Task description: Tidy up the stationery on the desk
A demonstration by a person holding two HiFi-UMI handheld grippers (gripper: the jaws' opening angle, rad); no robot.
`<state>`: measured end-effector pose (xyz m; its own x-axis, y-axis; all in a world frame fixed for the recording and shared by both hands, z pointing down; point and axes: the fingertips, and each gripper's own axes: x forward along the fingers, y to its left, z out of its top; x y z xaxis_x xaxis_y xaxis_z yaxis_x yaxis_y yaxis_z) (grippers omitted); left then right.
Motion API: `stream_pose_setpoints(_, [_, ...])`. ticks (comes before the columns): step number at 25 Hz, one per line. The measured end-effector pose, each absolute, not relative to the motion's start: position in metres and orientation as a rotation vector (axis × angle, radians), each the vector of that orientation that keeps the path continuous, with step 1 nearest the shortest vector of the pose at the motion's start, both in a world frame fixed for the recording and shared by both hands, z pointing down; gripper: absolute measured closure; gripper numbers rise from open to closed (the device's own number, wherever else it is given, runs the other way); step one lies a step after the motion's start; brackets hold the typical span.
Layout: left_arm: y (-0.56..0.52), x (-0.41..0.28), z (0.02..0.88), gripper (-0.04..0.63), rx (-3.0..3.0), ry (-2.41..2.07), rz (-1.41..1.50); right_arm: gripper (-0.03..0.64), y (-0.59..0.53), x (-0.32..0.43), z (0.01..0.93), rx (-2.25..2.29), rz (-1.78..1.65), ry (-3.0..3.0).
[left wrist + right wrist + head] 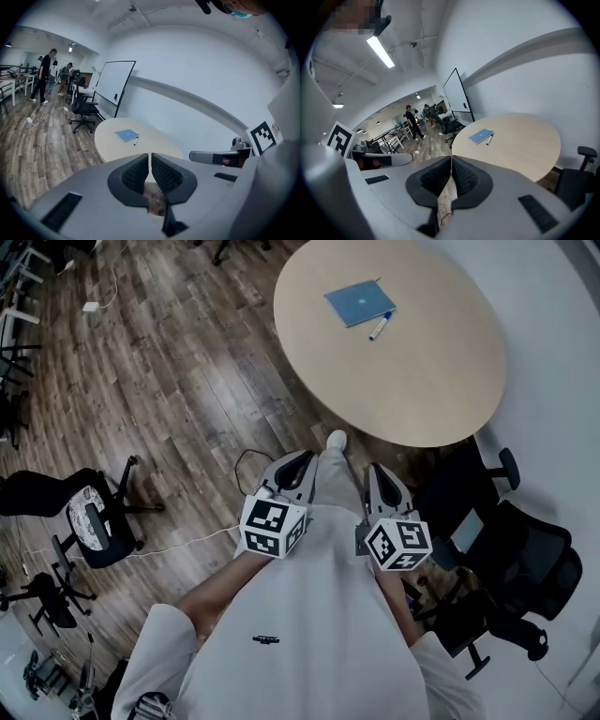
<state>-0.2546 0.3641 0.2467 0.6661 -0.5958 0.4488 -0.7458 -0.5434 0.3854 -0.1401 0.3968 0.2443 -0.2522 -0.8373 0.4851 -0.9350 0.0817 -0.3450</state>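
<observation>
Stationery, one blue notebook (359,303) and one marker pen (380,326) just beside its lower right corner, lies on the round table (422,381) in the upper right of the head view. The table top is pale and the floor (169,381) is of dark wooden planks. One whiteboard (115,86) stands behind the table. The left gripper (150,157) and the right gripper (451,161) are low in the middle, well apart from the table. Both have their jaws closed together on nothing.

Round pale-beige table (403,381). Flat blue notebook (359,303). White marker pen (380,326), blue cap. Brown wood-grain plank floor (187,362). Left claw (150,155), right claw (451,159): grey, black ribbed pads.
</observation>
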Motion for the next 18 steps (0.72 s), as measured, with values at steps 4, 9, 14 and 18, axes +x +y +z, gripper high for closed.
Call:
stream_pose_setpoints(4, [0.335,-0.241,0.252,0.56,2.325,-1.041,0.362,0.581,0.366,-0.124,0.247,1.817,0.875,-2.192])
stream_pose_setpoints(9, [0.283,-0.2,0.247,0.56,2.379,-1.045,0.408,0.581,0.315,-0.082,0.247,1.82,0.865,-2.214])
stream_pose_setpoints(14, [0.218,-0.144,0.227,0.56,2.421,-1.071,0.404,0.581,0.249,-0.03,0.234,1.798,0.832,-2.286])
stream_pose_setpoints(18, [0.18,-0.088,0.22,0.56,2.414,-1.102,0.407,0.581,0.205,0.014,0.236,1.77,0.874,-2.333])
